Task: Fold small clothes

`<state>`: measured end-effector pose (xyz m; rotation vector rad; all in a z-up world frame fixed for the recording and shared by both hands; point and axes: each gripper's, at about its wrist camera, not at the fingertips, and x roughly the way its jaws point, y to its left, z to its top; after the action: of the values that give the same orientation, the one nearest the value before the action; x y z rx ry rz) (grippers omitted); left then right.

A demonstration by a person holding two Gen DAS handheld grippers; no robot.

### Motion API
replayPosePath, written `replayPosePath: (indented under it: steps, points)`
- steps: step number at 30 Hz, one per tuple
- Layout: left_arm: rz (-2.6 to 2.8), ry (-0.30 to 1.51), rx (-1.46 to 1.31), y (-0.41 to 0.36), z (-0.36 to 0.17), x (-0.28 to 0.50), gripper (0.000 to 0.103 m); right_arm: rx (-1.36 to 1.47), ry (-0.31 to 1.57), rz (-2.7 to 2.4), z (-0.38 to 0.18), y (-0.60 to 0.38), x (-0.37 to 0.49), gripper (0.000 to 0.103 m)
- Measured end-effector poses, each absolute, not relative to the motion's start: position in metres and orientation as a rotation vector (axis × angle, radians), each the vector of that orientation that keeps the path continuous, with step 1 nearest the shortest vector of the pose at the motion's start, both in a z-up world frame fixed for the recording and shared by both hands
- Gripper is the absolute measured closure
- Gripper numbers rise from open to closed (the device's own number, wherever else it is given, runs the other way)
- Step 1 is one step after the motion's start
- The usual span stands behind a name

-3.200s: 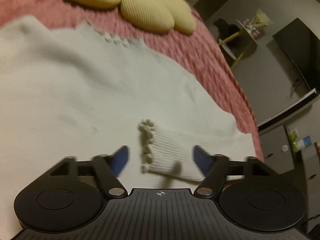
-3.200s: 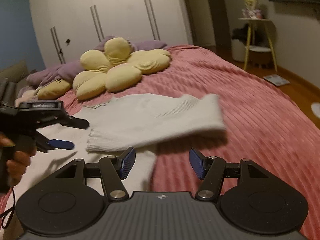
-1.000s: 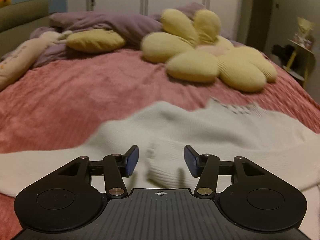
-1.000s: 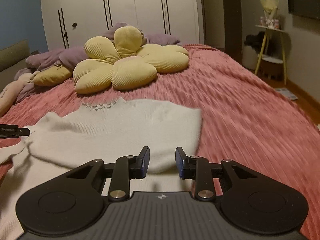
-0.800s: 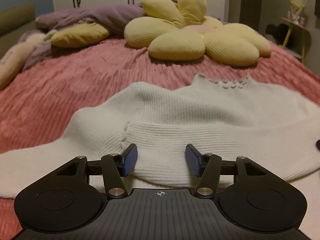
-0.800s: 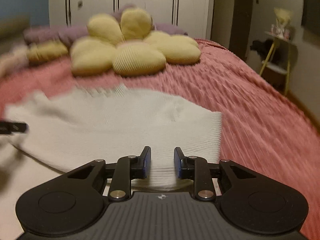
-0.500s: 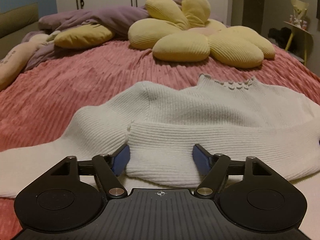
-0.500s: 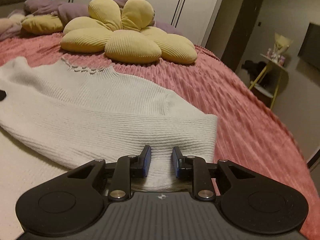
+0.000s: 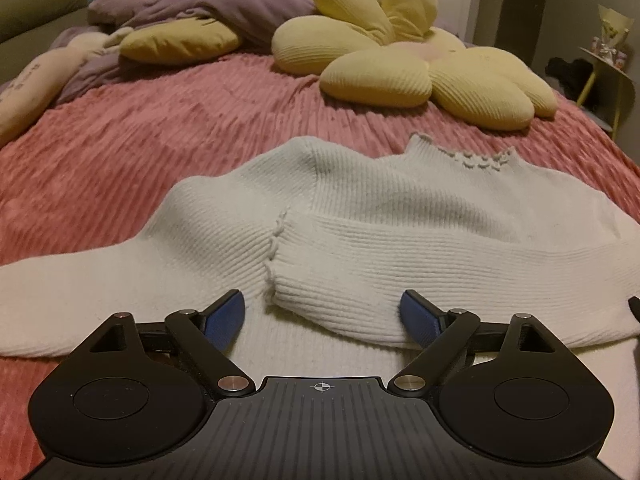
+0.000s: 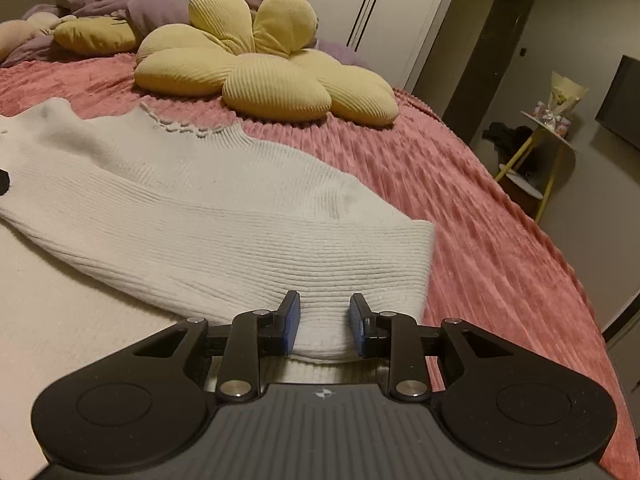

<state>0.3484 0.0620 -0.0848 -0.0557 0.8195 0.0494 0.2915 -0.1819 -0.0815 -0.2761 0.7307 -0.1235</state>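
Note:
A white ribbed sweater (image 9: 420, 208) lies flat on the pink bedspread (image 9: 160, 128), collar toward the pillows. One sleeve is folded across its body. The frilled cuff (image 9: 280, 276) of that sleeve rests between the fingers of my left gripper (image 9: 322, 316), whose jaws are opening wide, pads clear of the knit. In the right wrist view the sweater (image 10: 180, 208) ends in a thick fold (image 10: 360, 264) at the shoulder side. My right gripper (image 10: 325, 322) has this fold between its blue pads; the jaws are opening slightly, with the pads still touching the fabric.
A yellow flower cushion (image 9: 400, 60) and a purple duvet (image 9: 220, 4) sit at the head of the bed. Bare pink bedspread (image 10: 480, 208) stretches right of the sweater to the bed's edge. A yellow-legged side table (image 10: 548, 132) stands by the wall.
My left gripper has spread wide and let go of the cuff, which now lies on the sweater. My right gripper has sunk and rolled, still at the fold.

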Motion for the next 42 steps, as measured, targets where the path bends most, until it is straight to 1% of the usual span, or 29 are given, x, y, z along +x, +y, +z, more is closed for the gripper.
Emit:
replayPosePath:
  steps: [2,4,8,10,11,12,16,20,22,24,28,30,31,32,33,36,39,42]
  points:
    - [0.056,0.819,-0.062,0.063,-0.086,0.348,0.009,-0.299,0.724,-0.116,-0.084,-0.181,0.291,0.076]
    - [0.057,0.812,-0.099,0.069,-0.082,0.343,0.010,-0.314,0.720,-0.114,-0.085,-0.179,0.290,0.076]
    - [0.012,0.755,-0.320,0.111,-0.070,0.314,0.010,-0.223,0.693,-0.094,-0.067,-0.186,0.274,0.075]
    - [0.050,0.754,-0.383,0.136,-0.069,0.299,0.010,-0.166,0.658,-0.076,-0.058,-0.189,0.254,0.066]
    - [0.086,0.756,-0.398,0.149,-0.068,0.290,0.010,-0.150,0.652,-0.071,-0.056,-0.189,0.243,0.056]
    - [0.111,0.749,-0.409,0.161,-0.067,0.281,0.010,-0.137,0.658,-0.066,-0.055,-0.187,0.233,0.053]
    - [0.262,0.713,-0.458,0.228,-0.069,0.245,0.011,-0.089,0.668,-0.046,-0.055,-0.181,0.197,0.051]
    - [0.464,0.673,-0.560,0.304,-0.073,0.223,0.023,-0.085,0.683,-0.044,-0.057,-0.173,0.176,0.050]
    - [0.544,0.659,-0.629,0.340,-0.078,0.218,0.026,-0.093,0.689,-0.035,-0.054,-0.170,0.171,0.050]
    - [0.590,0.638,-0.737,0.371,-0.087,0.212,0.046,-0.098,0.697,-0.042,-0.050,-0.167,0.171,0.050]
    - [0.555,0.510,-1.001,0.418,-0.101,0.201,0.058,-0.093,0.709,-0.063,-0.044,-0.166,0.175,0.050]
    - [0.555,0.477,-1.075,0.432,-0.108,0.199,0.071,-0.079,0.712,-0.073,-0.040,-0.166,0.176,0.050]
    - [0.554,0.466,-1.112,0.439,-0.112,0.199,0.075,-0.071,0.715,-0.074,-0.039,-0.167,0.177,0.050]
    - [0.560,0.461,-1.147,0.445,-0.117,0.197,0.088,-0.067,0.717,-0.077,-0.038,-0.167,0.178,0.050]
    - [0.565,0.454,-1.185,0.448,-0.121,0.196,0.093,-0.066,0.718,-0.080,-0.037,-0.166,0.179,0.050]
    - [0.551,0.413,-1.265,0.455,-0.129,0.189,0.094,-0.086,0.717,-0.074,-0.037,-0.162,0.180,0.050]
    - [0.551,0.439,-1.178,0.449,-0.119,0.194,0.095,-0.105,0.713,-0.061,-0.036,-0.159,0.181,0.050]
    - [0.492,0.441,-1.040,0.433,-0.093,0.202,0.095,-0.101,0.714,-0.060,-0.036,-0.159,0.182,0.050]
